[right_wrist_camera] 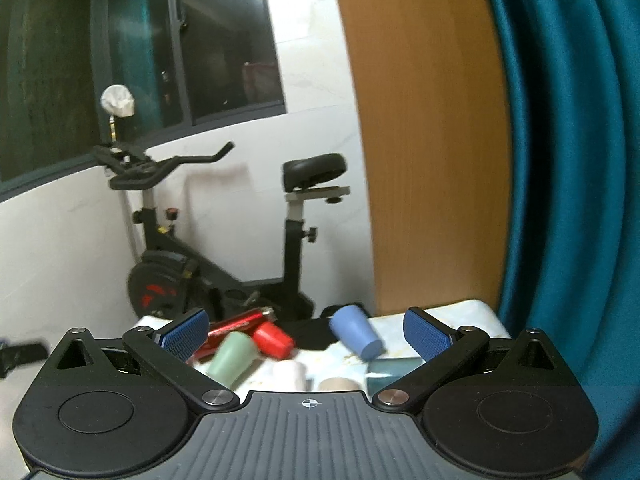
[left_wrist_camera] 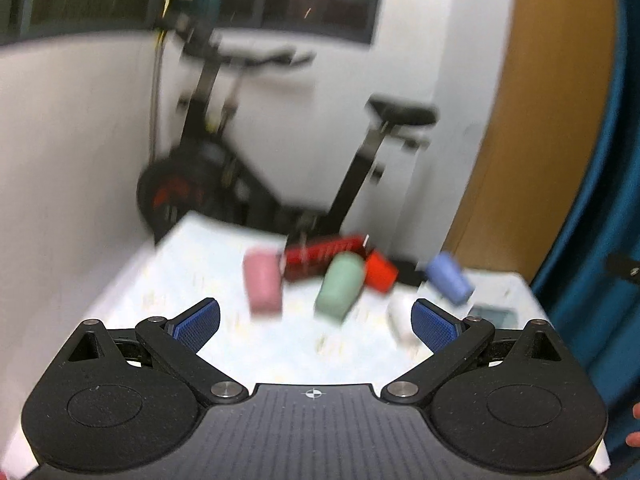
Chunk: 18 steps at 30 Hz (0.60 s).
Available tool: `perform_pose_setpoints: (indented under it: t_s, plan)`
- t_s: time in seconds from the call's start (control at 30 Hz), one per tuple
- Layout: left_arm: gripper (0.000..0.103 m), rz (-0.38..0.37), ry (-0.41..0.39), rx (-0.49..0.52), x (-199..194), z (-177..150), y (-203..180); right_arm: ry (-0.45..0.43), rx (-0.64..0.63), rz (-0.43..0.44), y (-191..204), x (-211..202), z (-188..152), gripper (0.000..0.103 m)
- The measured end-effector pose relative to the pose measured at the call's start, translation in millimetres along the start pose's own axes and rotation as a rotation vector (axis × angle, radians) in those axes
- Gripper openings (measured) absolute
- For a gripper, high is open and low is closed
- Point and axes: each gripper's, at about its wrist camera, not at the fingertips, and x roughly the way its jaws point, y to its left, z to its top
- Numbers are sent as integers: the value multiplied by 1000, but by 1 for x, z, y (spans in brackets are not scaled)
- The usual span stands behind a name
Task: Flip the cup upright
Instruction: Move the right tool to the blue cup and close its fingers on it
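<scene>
Both my claws hang spread wide with nothing between the pads: the left claw (left_wrist_camera: 316, 320) and the right claw (right_wrist_camera: 306, 338), each above the near part of the worktop (left_wrist_camera: 200, 264). The cups lie on their sides in a loose cluster: a green cup (left_wrist_camera: 339, 288) in the middle, a pink cup (left_wrist_camera: 262, 282) left of it, a red cup (left_wrist_camera: 380, 272) touching or nearly touching its far side, a blue cup (left_wrist_camera: 448, 278) well to its right, a white cup (left_wrist_camera: 400, 318) just right of it and nearer me.

My worry is rolling. A cup on its side, nudged by one pad before the other closes, could run off; the blue one lies near the worktop's far edge (the left view is smeared, so I trust the spacing only roughly). Reaching for green, I may knock red or the red box (left_wrist_camera: 324, 256) behind it.

Open room lies left of the pink cup and on my side of green.
</scene>
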Motion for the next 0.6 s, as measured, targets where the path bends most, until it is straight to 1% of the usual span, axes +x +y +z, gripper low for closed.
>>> perform_pose_setpoints:
  t_s: [0.03, 0.1, 0.17, 0.23, 0.33, 0.43, 0.5, 0.57, 0.6]
  plan:
    - [102, 18, 28, -33, 9, -6, 8, 0, -2, -10, -6, 8, -5, 103]
    - [102, 51, 51, -75, 19, -13, 23, 28, 15, 14, -18, 26, -14, 103]
    - [101, 82, 57, -118, 29, -17, 35, 69, 58, 48, -31, 49, -19, 103]
    - [101, 98, 61, -159, 37, -19, 43, 86, 45, 72, -41, 70, -20, 103]
    - [101, 103, 80, -216, 54, -19, 51, 108, -4, 32, -51, 109, -16, 103]
    - [101, 113, 116, -262, 74, -19, 44, 156, -63, 4, -62, 158, -14, 103]
    - [101, 92, 163, -306, 91, -21, 42, 220, -76, 18, -68, 201, -13, 103]
    - [101, 68, 223, -359, 111, -25, 42, 321, -81, 37, -72, 250, -14, 103]
    - [101, 60, 250, -377, 119, -28, 43, 357, -83, 45, -73, 272, -16, 103]
